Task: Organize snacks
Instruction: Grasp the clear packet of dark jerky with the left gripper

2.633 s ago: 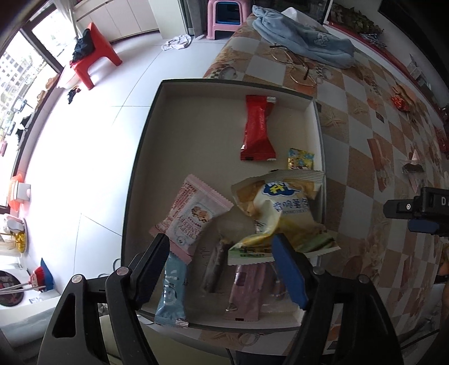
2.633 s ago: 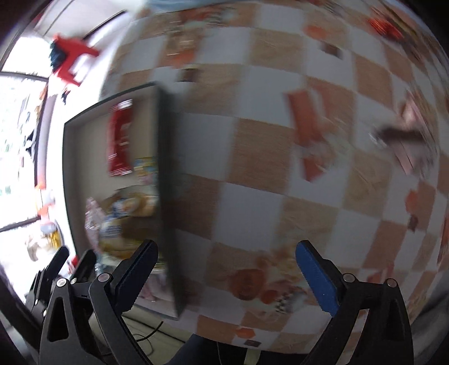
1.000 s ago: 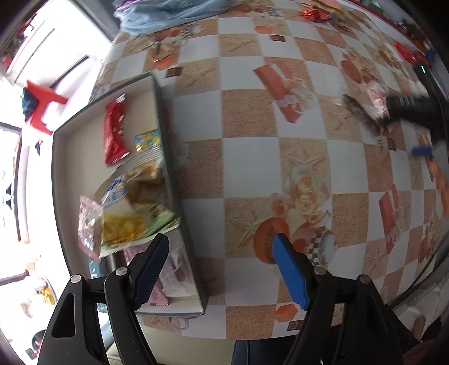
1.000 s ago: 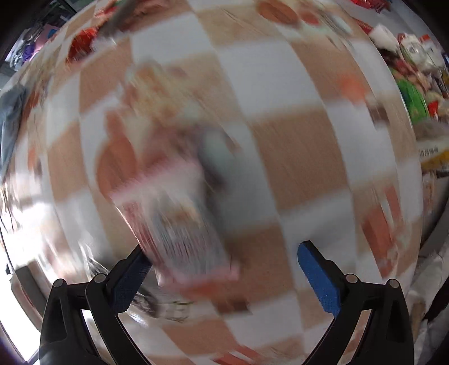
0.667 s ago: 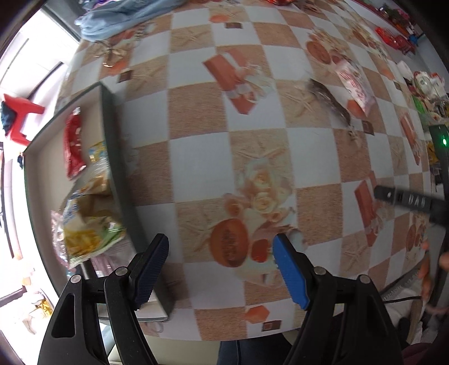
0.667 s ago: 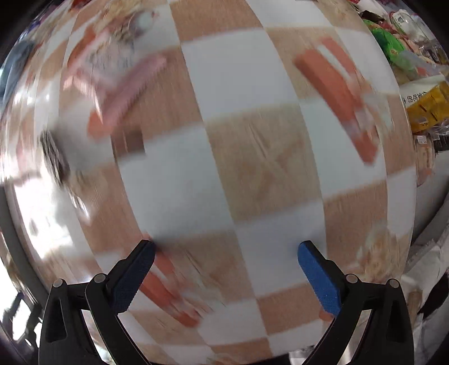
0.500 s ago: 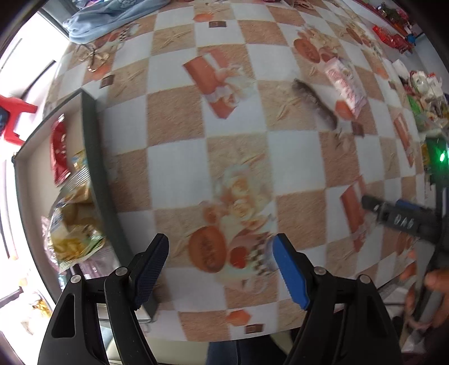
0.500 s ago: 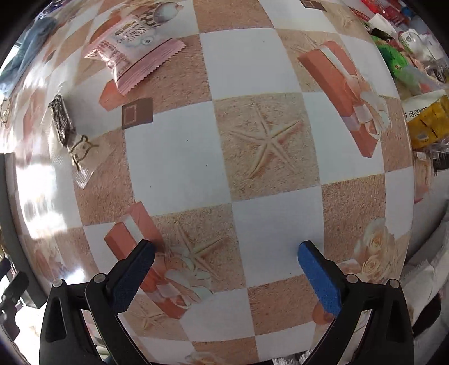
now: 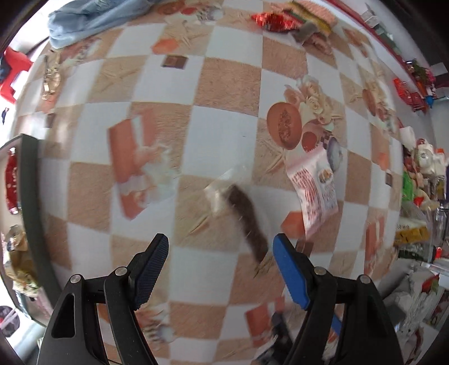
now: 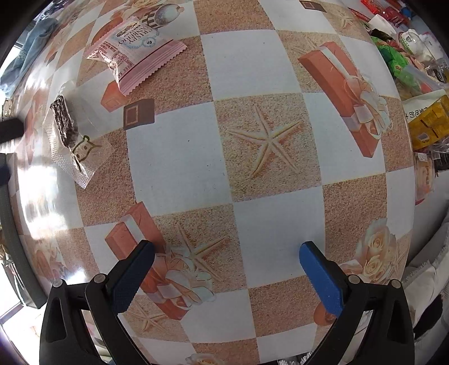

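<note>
A clear-wrapped dark snack bar [image 9: 244,219] lies on the checkered tablecloth just ahead of my left gripper [image 9: 220,255], which is open and empty above it. A pink biscuit packet [image 9: 314,191] lies to its right. The dark-rimmed tray [image 9: 31,196] with several snacks sits at the far left. In the right wrist view the same dark bar [image 10: 66,126] and pink packet [image 10: 132,53] lie at the upper left. My right gripper [image 10: 224,261] is open and empty over bare tablecloth.
A blue cloth [image 9: 92,19] lies at the table's far left corner. A red foil snack [image 9: 269,19] and other packets lie at the far edge. Piled snack bags [image 10: 423,118] crowd the right side. The tray edge [image 10: 11,224] shows at the left.
My left gripper has swung from over the tray to the right across the table and now hovers at the dark snack bar. My right gripper moved right and settled; its view is now sharp.
</note>
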Action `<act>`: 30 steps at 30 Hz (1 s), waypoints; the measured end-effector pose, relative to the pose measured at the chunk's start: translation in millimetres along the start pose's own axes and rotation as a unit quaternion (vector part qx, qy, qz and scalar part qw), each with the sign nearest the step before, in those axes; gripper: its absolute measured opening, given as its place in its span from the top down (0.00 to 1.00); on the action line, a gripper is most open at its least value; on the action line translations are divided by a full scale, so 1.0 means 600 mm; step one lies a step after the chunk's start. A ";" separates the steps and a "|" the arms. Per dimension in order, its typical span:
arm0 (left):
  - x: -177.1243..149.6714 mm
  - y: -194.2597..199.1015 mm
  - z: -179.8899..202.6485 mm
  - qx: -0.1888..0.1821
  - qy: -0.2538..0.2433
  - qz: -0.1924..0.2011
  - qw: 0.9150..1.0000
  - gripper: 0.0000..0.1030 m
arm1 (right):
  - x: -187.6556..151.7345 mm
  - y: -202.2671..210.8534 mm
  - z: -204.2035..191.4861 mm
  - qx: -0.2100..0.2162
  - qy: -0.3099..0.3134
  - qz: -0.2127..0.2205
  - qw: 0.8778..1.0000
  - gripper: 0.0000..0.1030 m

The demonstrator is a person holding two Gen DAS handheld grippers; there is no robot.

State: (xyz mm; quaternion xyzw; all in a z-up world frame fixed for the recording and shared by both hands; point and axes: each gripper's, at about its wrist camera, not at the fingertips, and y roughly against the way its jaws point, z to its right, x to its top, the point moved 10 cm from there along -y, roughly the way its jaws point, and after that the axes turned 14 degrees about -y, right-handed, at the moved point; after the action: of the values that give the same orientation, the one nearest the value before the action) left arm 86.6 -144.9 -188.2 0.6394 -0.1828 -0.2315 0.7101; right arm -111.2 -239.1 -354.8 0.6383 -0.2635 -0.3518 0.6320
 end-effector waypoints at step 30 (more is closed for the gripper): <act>-0.167 -0.019 -0.189 0.020 0.172 -0.043 0.984 0.09 | 0.009 -0.003 -0.007 -0.001 0.007 0.003 1.000 0.00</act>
State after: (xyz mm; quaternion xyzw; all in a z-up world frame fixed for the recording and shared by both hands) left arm 65.7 4.3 -208.8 0.6910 -0.0347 -0.1445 0.7074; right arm -104.7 -240.6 -357.7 0.6394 -0.2607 -0.3459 0.6352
